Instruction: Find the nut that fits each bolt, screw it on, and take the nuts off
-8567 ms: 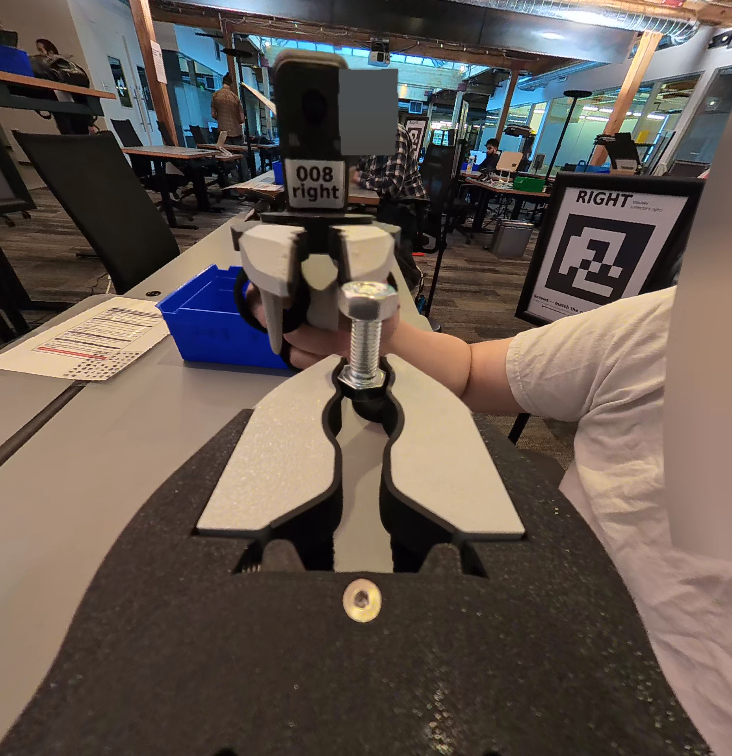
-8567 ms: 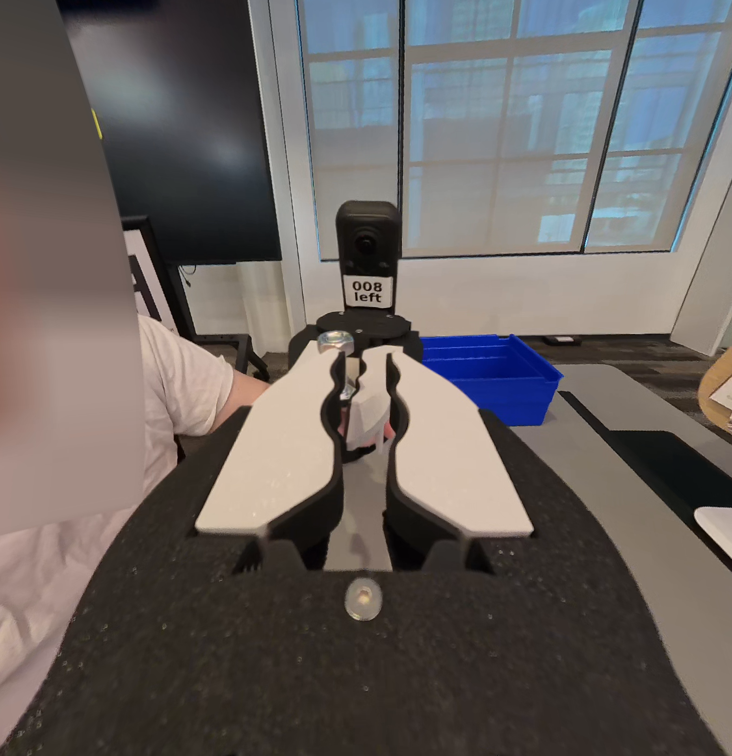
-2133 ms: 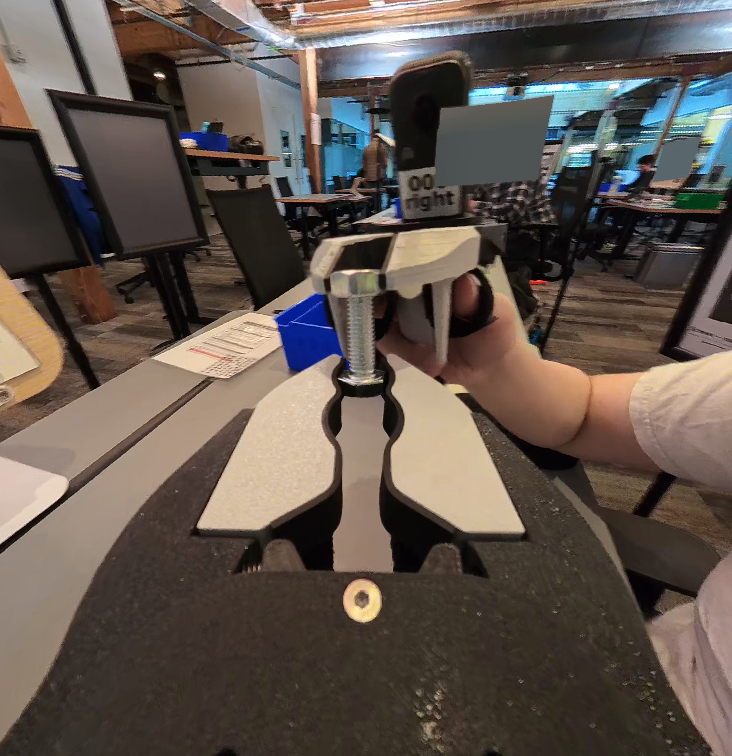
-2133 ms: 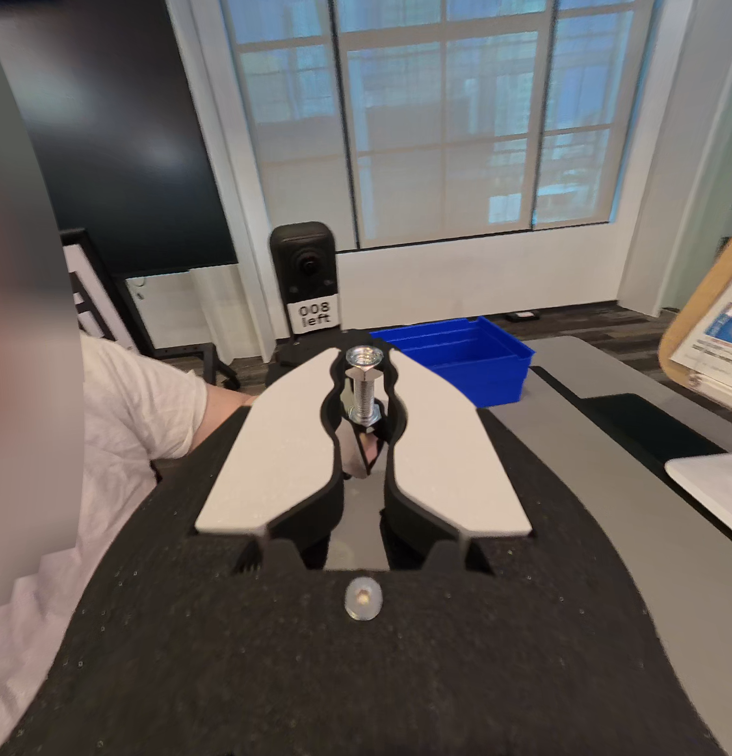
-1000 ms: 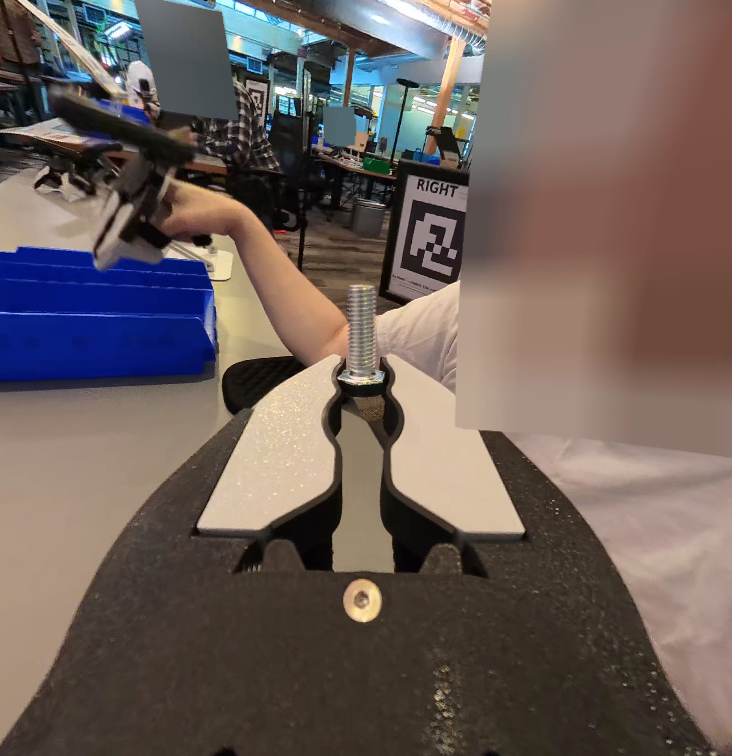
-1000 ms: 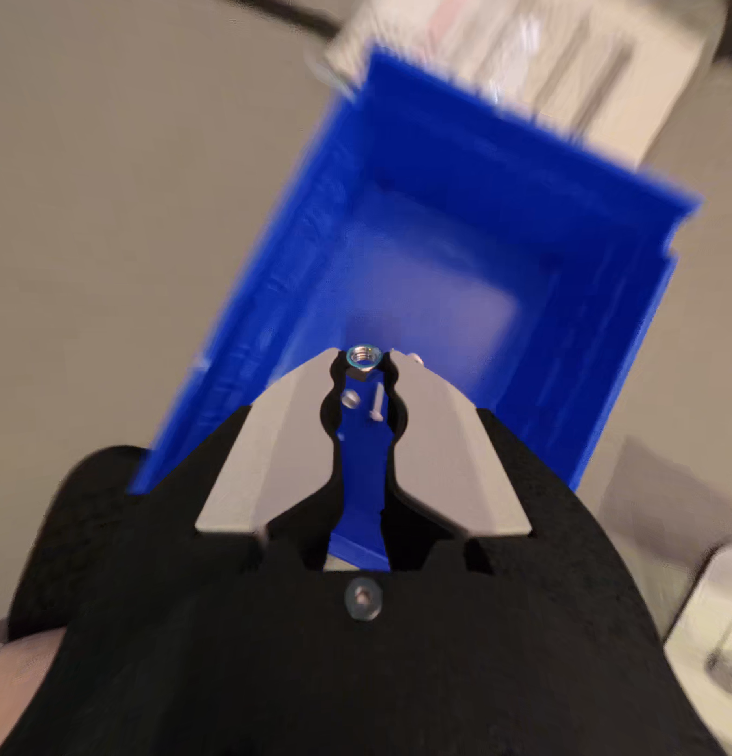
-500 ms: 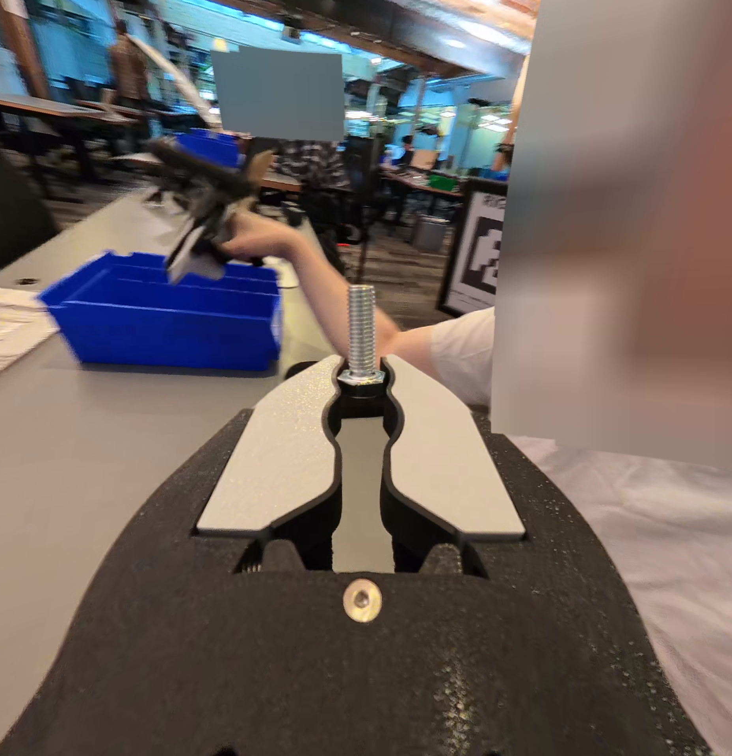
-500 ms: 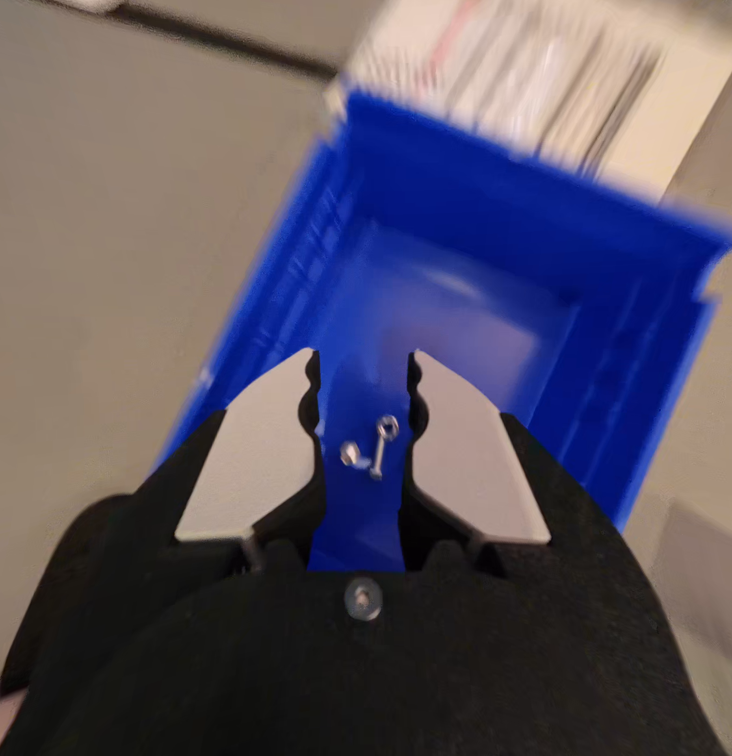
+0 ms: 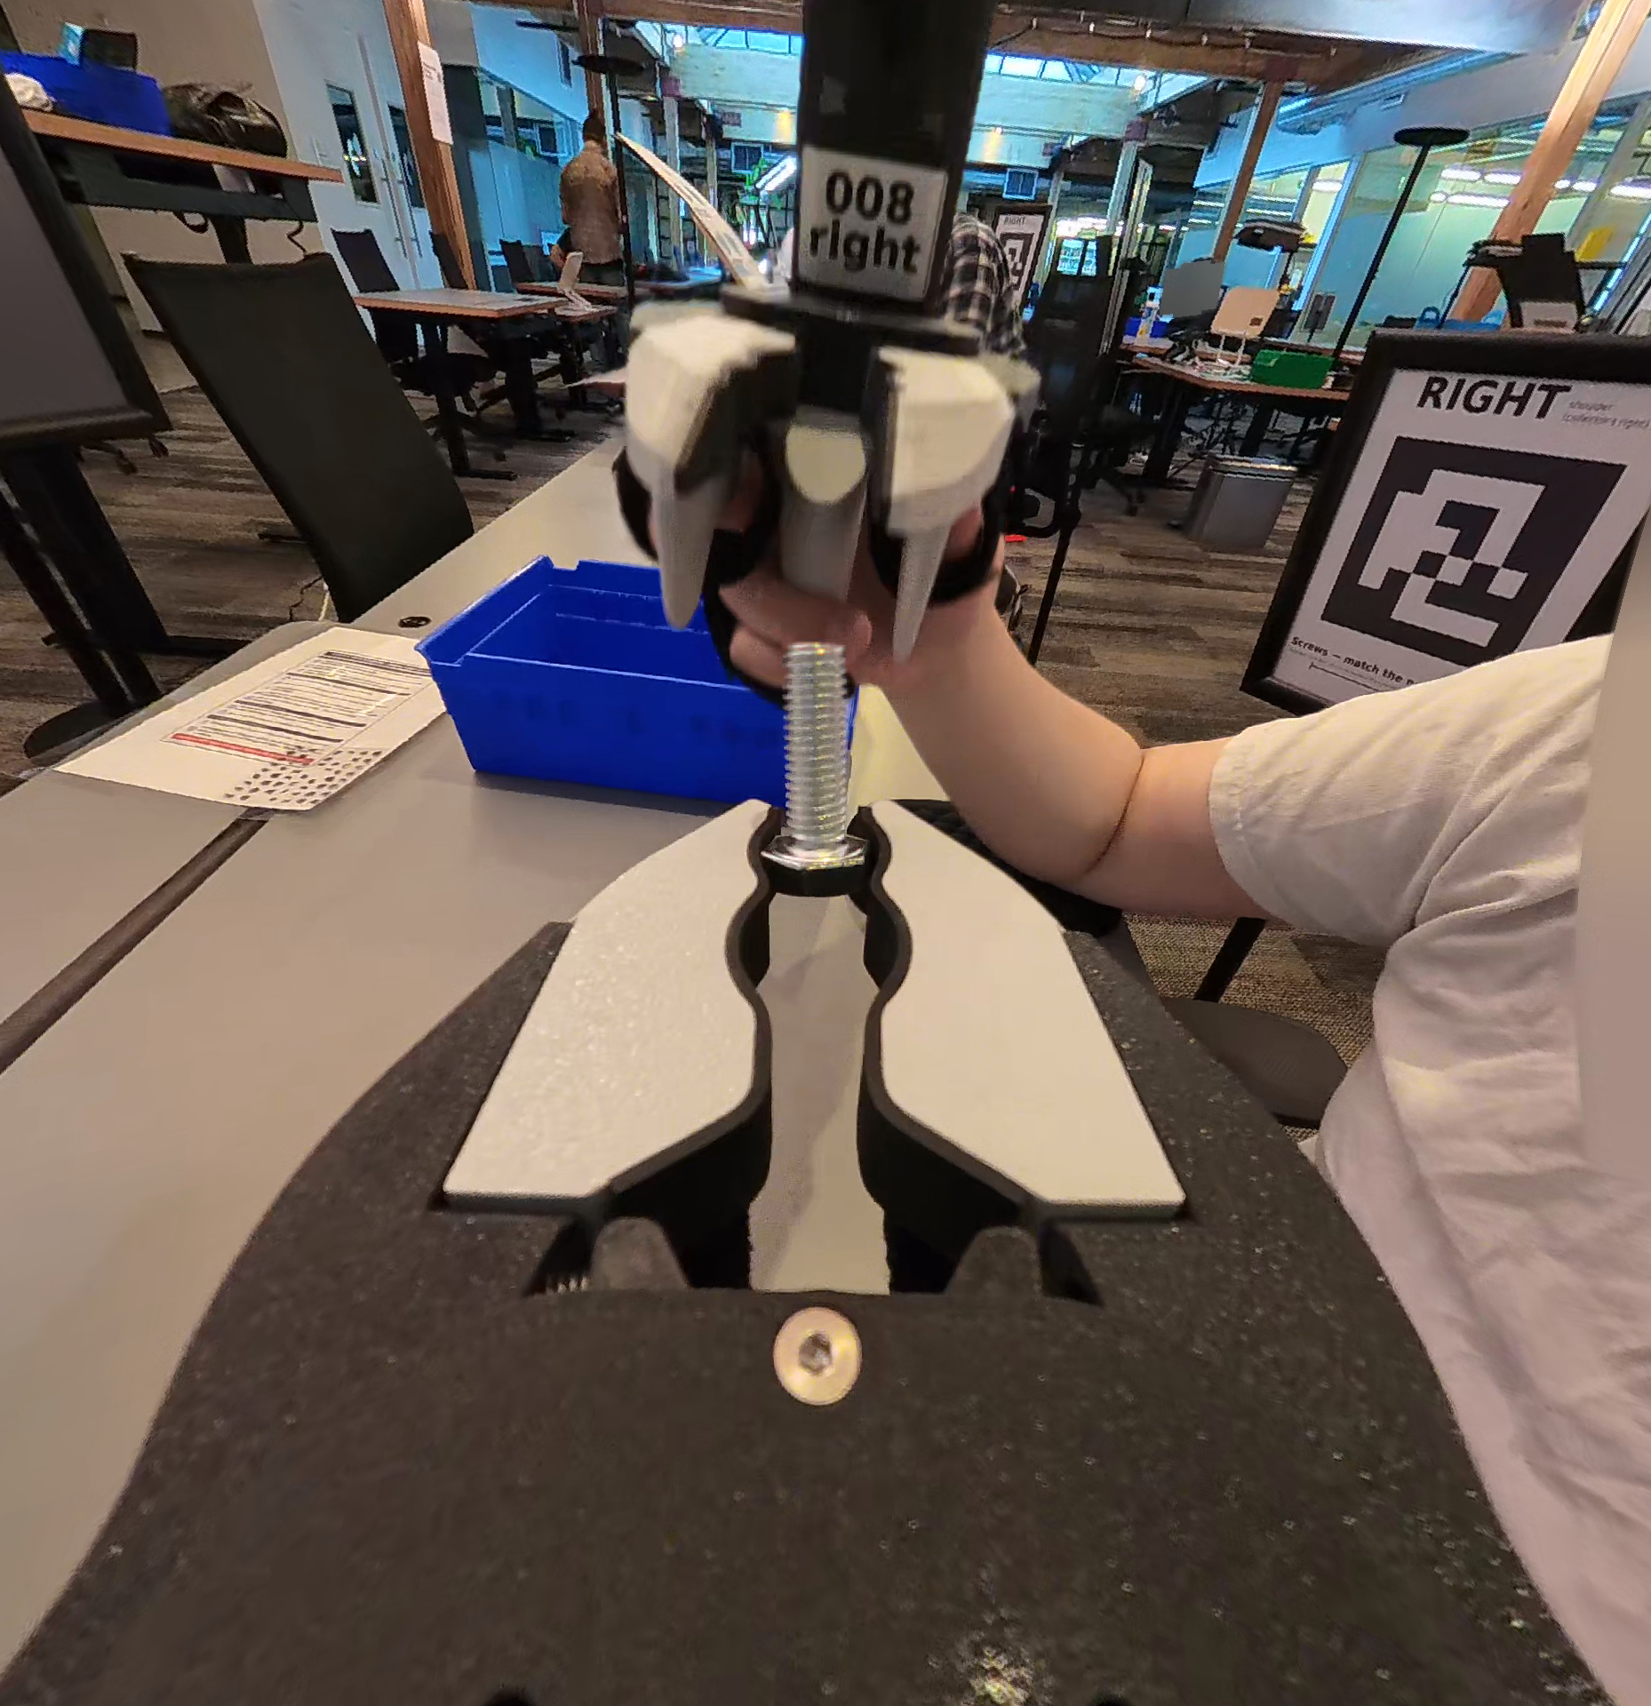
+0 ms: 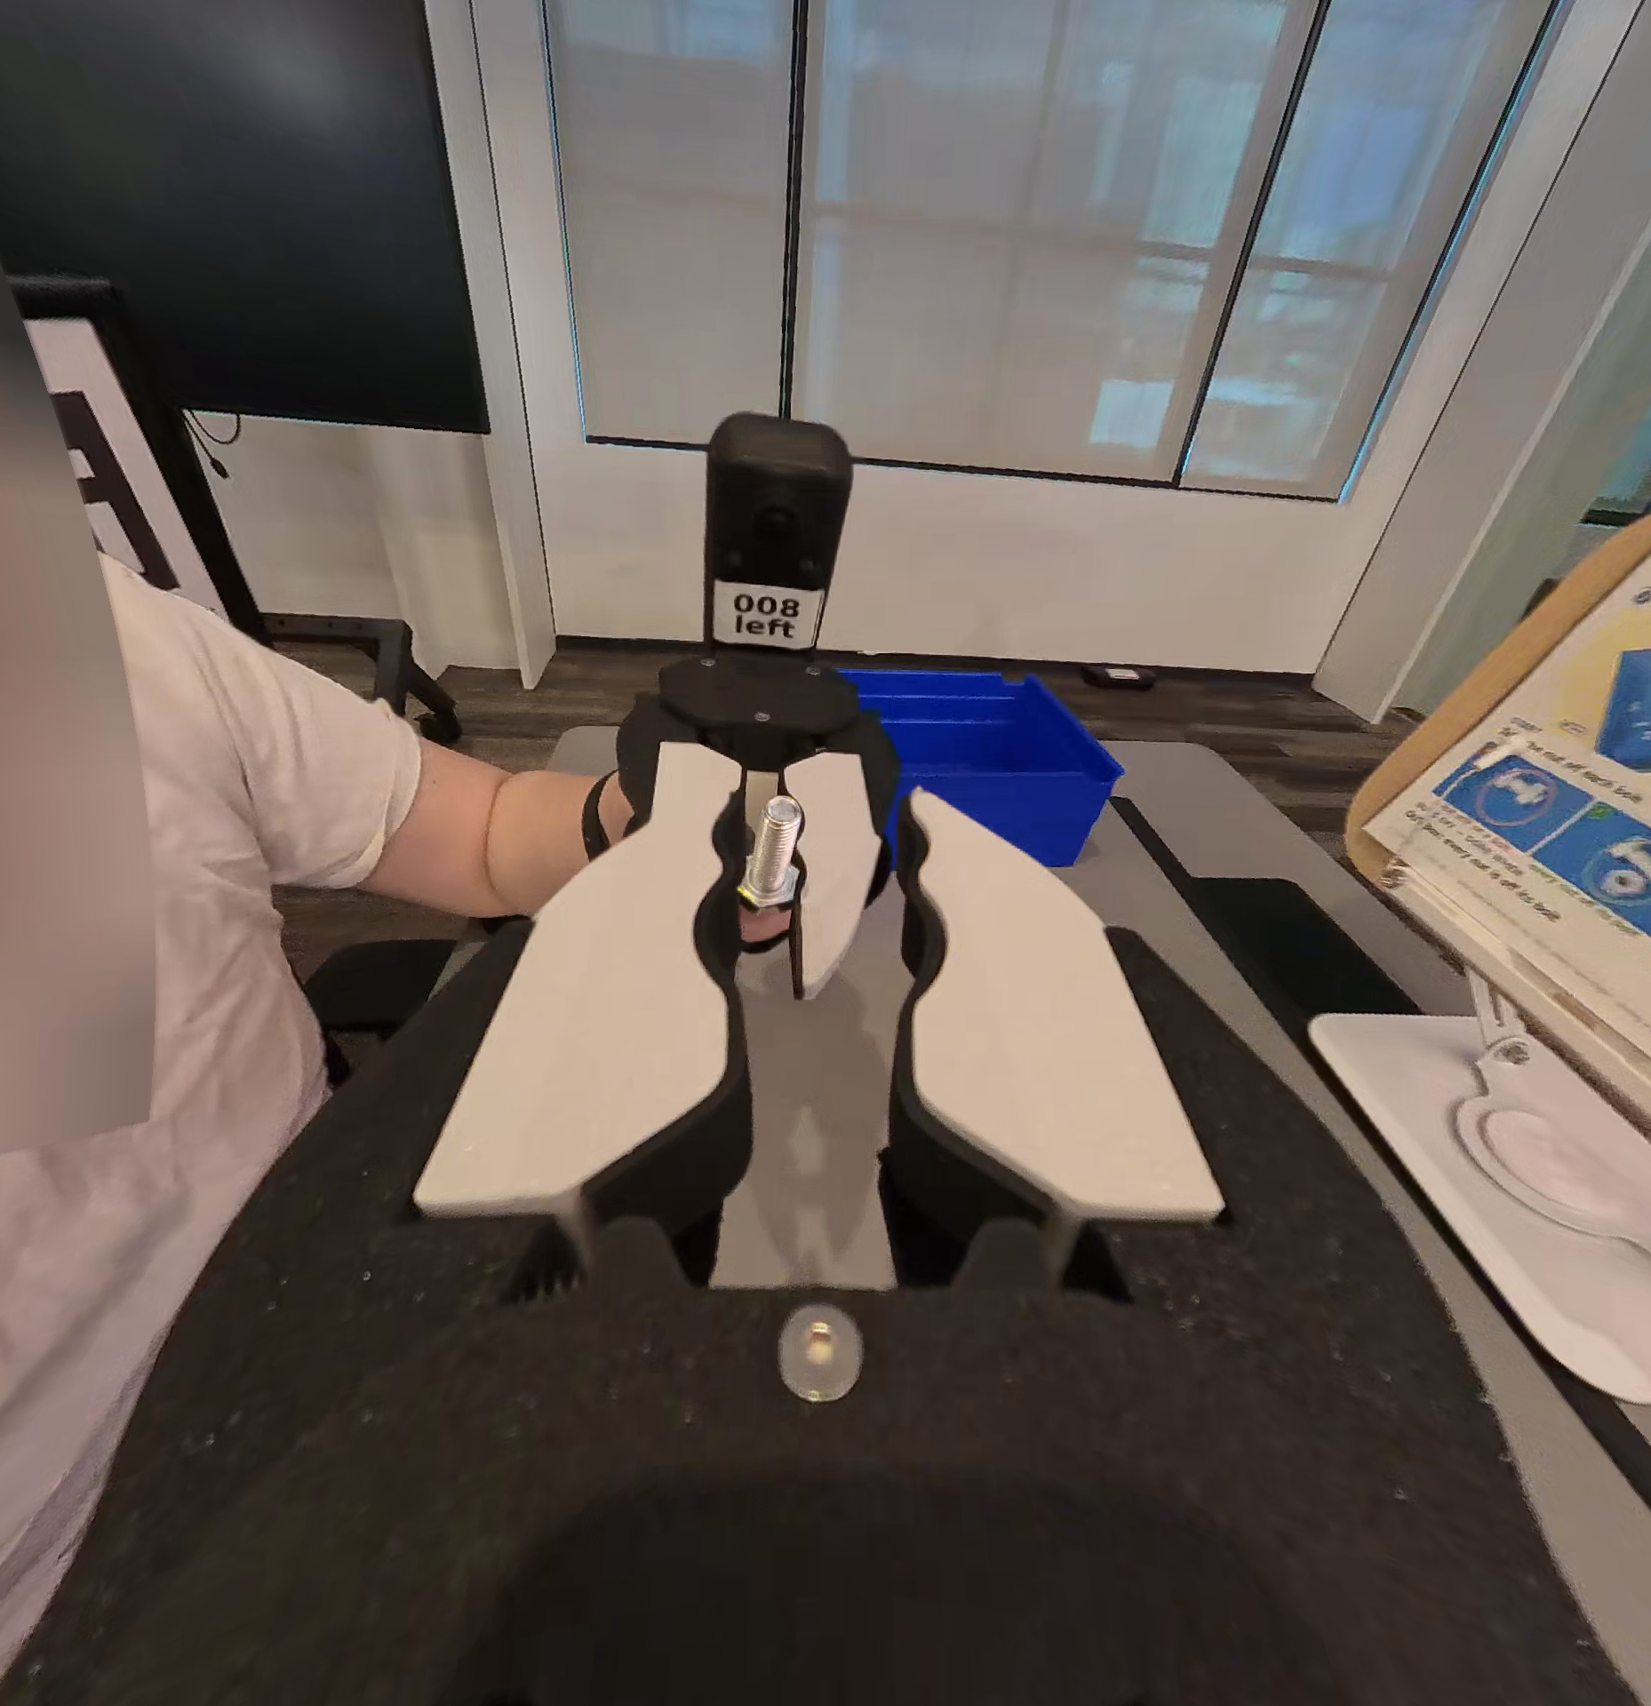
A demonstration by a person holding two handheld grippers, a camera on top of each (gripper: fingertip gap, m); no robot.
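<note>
My left gripper [image 9: 814, 835] is shut on the hex head of a silver bolt [image 9: 813, 738], which stands upright with its bare thread pointing up. My right gripper [image 9: 792, 623] faces it from just beyond the thread tip, jaws open and empty. In the right wrist view my right gripper [image 10: 808, 812] is open with its fingers either side of the bolt [image 10: 774, 854], not touching it. The left gripper [image 10: 768, 909] shows there head-on, holding the bolt. No nut shows on the thread.
A blue bin [image 9: 600, 711] stands on the grey table [image 9: 249, 923] behind the grippers; it also shows in the right wrist view [image 10: 988, 766]. A printed sheet [image 9: 277, 711] lies left of it. A framed sign [image 9: 1468, 526] stands right. An instruction board [image 10: 1542, 812] stands on a white base [image 10: 1496, 1163]. About 6 cm separates my left fingertips from my right.
My right gripper opened over the blue bin and dropped its nut there, then swung back to face the bolt, still open. My left gripper kept hold of the bolt.
</note>
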